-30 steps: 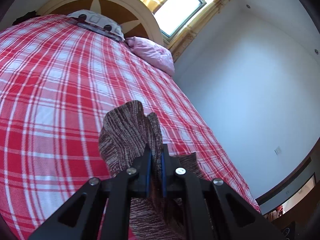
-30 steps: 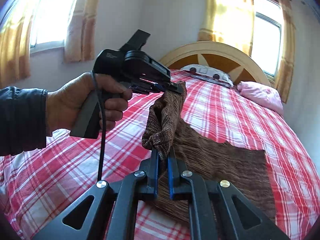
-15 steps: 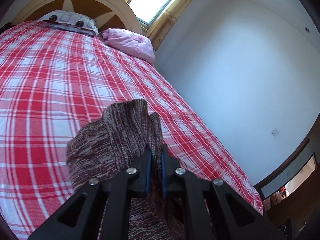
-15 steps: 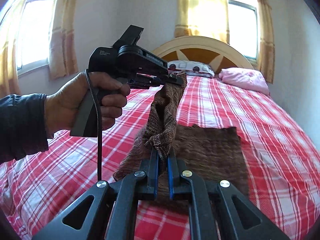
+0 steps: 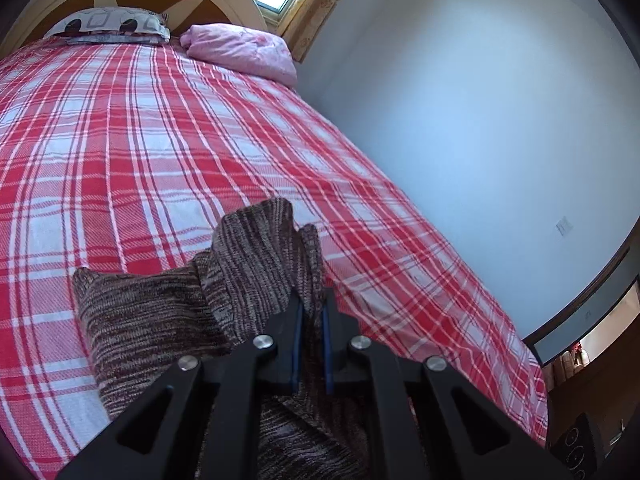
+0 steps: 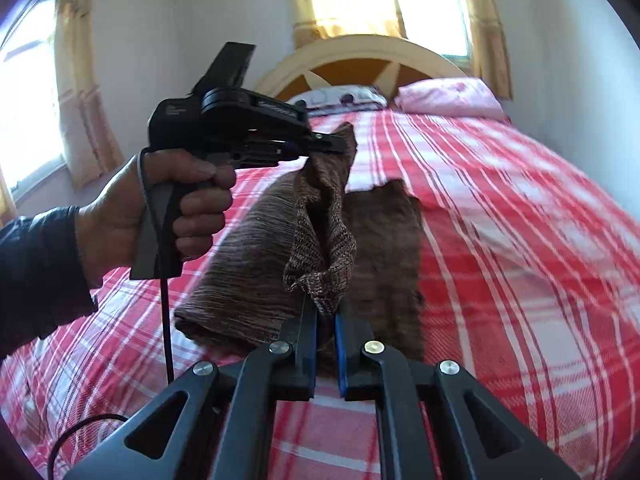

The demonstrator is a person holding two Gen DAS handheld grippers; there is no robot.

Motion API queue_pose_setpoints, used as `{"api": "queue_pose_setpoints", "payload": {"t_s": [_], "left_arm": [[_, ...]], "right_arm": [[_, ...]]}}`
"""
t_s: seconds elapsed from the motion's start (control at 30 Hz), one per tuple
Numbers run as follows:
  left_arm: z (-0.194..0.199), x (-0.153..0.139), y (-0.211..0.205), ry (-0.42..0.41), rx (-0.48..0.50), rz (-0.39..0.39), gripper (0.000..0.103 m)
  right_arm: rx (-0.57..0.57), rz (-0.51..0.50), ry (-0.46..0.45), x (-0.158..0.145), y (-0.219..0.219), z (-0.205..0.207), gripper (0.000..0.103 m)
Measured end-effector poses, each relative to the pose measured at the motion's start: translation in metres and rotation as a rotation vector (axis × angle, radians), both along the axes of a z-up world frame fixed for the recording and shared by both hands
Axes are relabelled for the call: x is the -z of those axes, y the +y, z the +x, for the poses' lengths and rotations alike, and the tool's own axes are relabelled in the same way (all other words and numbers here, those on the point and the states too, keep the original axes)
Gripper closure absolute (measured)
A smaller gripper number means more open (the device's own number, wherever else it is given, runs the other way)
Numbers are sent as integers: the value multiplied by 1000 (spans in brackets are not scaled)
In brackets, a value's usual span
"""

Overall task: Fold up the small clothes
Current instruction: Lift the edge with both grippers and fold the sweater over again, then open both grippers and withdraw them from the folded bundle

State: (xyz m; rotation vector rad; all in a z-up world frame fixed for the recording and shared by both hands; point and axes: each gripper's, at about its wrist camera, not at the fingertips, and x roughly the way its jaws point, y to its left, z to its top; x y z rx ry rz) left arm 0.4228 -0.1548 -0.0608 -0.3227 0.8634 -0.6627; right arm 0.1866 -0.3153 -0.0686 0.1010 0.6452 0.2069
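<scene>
A brown knitted garment (image 6: 256, 264) lies partly on the red plaid bed (image 6: 520, 208), with one edge lifted and doubling over the flat part (image 6: 384, 248). My right gripper (image 6: 326, 312) is shut on a bunched corner of it near the camera. My left gripper (image 6: 340, 146), held by a hand (image 6: 132, 208) in a dark sleeve, is shut on the other raised corner. In the left wrist view the left gripper (image 5: 312, 308) pinches a peak of the knit (image 5: 256, 256) and the folded layer (image 5: 136, 320) spreads to its left.
A patterned pillow (image 5: 108, 26) and a pink pillow (image 5: 244, 48) lie at the curved headboard (image 6: 360, 56). A white wall (image 5: 480, 120) runs along the bed's right side. Curtained windows (image 6: 32, 92) stand left and behind. A cable (image 6: 166, 320) hangs from the left gripper.
Both grippers have carried the lifted edge across over the flat part, and the fold has sunk toward the bed. More of the doubled knit now lies on the plaid cover.
</scene>
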Motion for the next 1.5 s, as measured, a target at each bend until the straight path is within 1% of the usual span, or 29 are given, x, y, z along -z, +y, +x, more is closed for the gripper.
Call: {"api": "queue_pose_setpoints", "payload": {"t_s": [0.23,0.33,0.4,0.43,0.47,0.53,0.57,0.6,0.63,0.67,0.73,0.8,0.87,0.93,1.0,1.03,1.07,1.1,1.13,1.17,1.2,1.23,1.33,1.4,1.43,1.47,1.5], "left_arm": [[3,11,-31,24,16,56,93],[-3,4,-36,-7,20,74,91],[-12,-6,-33,-47,18,87,81],[-19,-12,-28,-63,24,86,71],[-25,-16,-23,-81,23,93,59],[-45,-22,-9,-124,21,130,45],[-51,-22,-5,-133,25,141,44],[-61,-21,3,-139,25,164,44],[-69,-17,8,-140,27,181,44],[-78,-12,13,-140,34,200,44],[-93,5,20,-131,36,261,44],[-103,20,21,-130,41,313,44],[-109,26,21,-146,30,342,44],[-111,26,22,-152,21,326,43],[-111,26,23,-152,15,316,41],[-111,27,22,-159,11,313,40],[-111,28,22,-163,12,309,37],[-112,30,21,-166,15,310,36],[-115,32,22,-172,17,312,36],[-118,33,22,-178,26,312,36],[-120,33,22,-184,29,315,36],[-122,34,23,-187,31,317,32],[-121,30,29,-185,29,295,31],[-115,23,37,-176,2,257,31],[-107,18,41,-174,-19,245,29],[-106,16,42,-176,-30,248,25],[-98,12,44,-185,-60,262,24]], "right_arm": [[42,56,73,17,-23,2,97],[59,102,100,22,-35,2,96],[61,138,109,24,-43,3,96],[60,160,113,25,-47,2,96],[66,173,114,25,-51,0,96],[86,157,109,22,-54,-4,88],[101,138,96,18,-54,-8,79],[122,118,73,13,-55,-12,64],[144,107,51,7,-57,-16,55],[164,107,13,-2,-58,-20,44],[151,105,-42,-18,-56,-17,44],[88,113,-60,-32,-46,-5,44],[-16,191,-59,-43,-35,19,44],[-105,251,7,-41,-25,51,44],[-126,257,69,-32,-16,77,44],[-123,229,122,-21,-13,94,44],[-109,201,161,-12,-12,103,44],[-51,159,205,1,-16,113,44],[-2,144,265,18,-24,121,44],[-6,166,284,26,-30,122,45],[-15,188,260,28,-35,119,46],[-26,195,237,26,-37,114,46],[-15,159,216,15,-33,98,45],[-24,168,164,0,-32,80,44],[-39,166,139,-5,-26,73,44],[-58,160,118,-9,-22,65,44],[-79,150,100,-12,-18,56,44]]}}
